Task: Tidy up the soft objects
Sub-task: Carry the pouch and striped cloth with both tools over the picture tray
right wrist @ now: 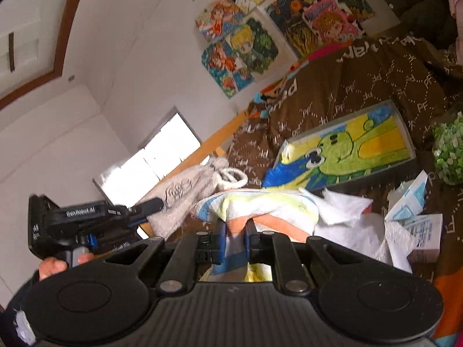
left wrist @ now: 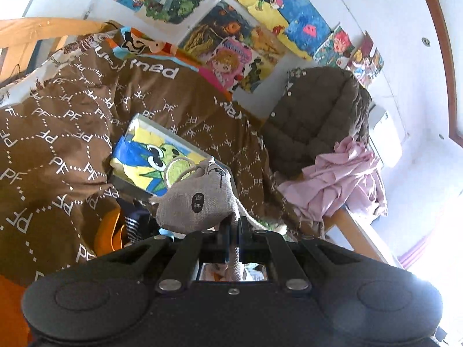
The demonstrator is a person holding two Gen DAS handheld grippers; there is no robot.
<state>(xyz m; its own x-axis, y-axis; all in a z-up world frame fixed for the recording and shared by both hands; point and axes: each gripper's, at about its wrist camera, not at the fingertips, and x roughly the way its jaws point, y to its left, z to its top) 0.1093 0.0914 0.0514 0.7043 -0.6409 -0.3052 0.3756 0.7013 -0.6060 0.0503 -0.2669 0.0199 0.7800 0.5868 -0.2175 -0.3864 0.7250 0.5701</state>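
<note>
Both of my hand-held grippers clamped on soft items above a cluttered bed

My left hand-held gripper (left wrist: 233, 225) points slightly downward, its jaws pinched together on the edge of a grey linen drawstring pouch (left wrist: 196, 202), which hangs in the air over the brown PF-print duvet (left wrist: 58, 144) and in front of the frog painting (left wrist: 150, 156) lying on it. My right hand-held gripper (right wrist: 235, 231) is likewise tilted a little below level, jaws closed on a striped towel (right wrist: 254, 205) of yellow, orange, blue and white, bunched just beyond the tips. From the right wrist camera the left unit shows at left, a person's fingers (right wrist: 55, 266) wrapped round its handle. A brown padded jacket (left wrist: 315, 115) and pink cloth (left wrist: 341, 179) lie at the bed's far end
</note>
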